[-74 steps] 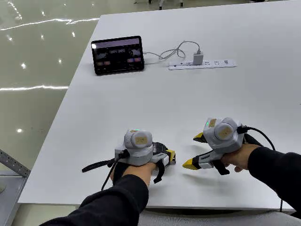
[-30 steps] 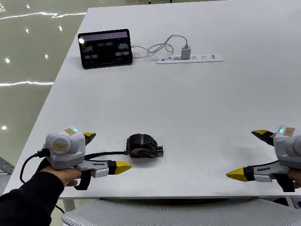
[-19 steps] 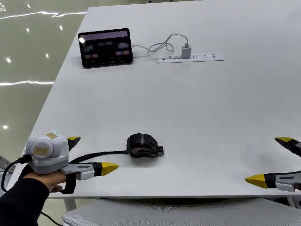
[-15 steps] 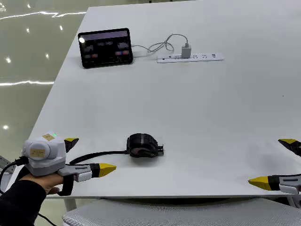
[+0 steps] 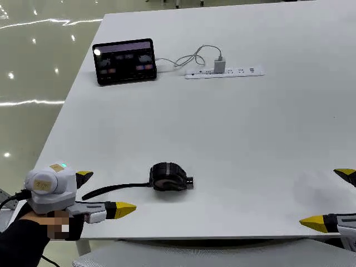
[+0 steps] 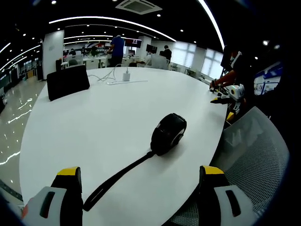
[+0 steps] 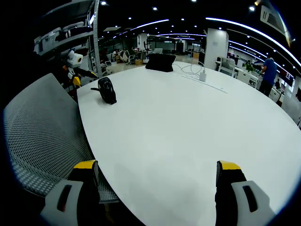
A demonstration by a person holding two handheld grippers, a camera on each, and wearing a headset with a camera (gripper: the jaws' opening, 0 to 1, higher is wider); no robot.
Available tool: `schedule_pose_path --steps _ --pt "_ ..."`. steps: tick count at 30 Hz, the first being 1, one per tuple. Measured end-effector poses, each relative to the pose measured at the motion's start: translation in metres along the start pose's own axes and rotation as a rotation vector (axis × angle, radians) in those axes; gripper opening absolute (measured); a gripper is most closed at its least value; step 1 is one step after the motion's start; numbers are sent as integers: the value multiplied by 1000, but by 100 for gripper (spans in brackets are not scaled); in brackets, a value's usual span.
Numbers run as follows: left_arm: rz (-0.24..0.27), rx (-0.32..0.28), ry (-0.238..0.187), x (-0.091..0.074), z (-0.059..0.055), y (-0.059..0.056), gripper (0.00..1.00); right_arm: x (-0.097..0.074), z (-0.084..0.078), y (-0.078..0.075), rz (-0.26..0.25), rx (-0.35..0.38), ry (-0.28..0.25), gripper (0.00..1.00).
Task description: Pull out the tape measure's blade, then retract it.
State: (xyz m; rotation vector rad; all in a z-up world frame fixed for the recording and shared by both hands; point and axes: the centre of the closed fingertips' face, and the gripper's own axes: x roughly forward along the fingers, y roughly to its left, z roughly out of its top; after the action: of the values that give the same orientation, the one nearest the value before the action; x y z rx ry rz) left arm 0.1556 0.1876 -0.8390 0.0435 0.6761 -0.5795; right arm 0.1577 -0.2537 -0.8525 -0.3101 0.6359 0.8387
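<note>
Left gripper [image 5: 104,192] jaws wide apart, empty, right gripper [image 5: 330,198] likewise, tape measure [image 5: 168,177] untouched between the 2

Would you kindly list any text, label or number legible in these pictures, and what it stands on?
None is legible.
Lit screen of the black tablet: tiles too blurred.
Yellow sticker on the left gripper: marks too small.
Round black tape measure: reddish face too blurred.

The tape measure [image 5: 169,177] is black, the table [image 5: 250,139] white.
</note>
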Motion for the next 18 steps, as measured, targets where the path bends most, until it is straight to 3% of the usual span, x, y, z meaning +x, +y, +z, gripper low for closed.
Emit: schedule_pose_path --steps 9,18 --pt "9 1 -17 -3 13 3 100 1 8 1 13 -12 -3 100" --pt "-16 -2 -2 1 9 -3 100 2 7 6 25 -14 1 100"
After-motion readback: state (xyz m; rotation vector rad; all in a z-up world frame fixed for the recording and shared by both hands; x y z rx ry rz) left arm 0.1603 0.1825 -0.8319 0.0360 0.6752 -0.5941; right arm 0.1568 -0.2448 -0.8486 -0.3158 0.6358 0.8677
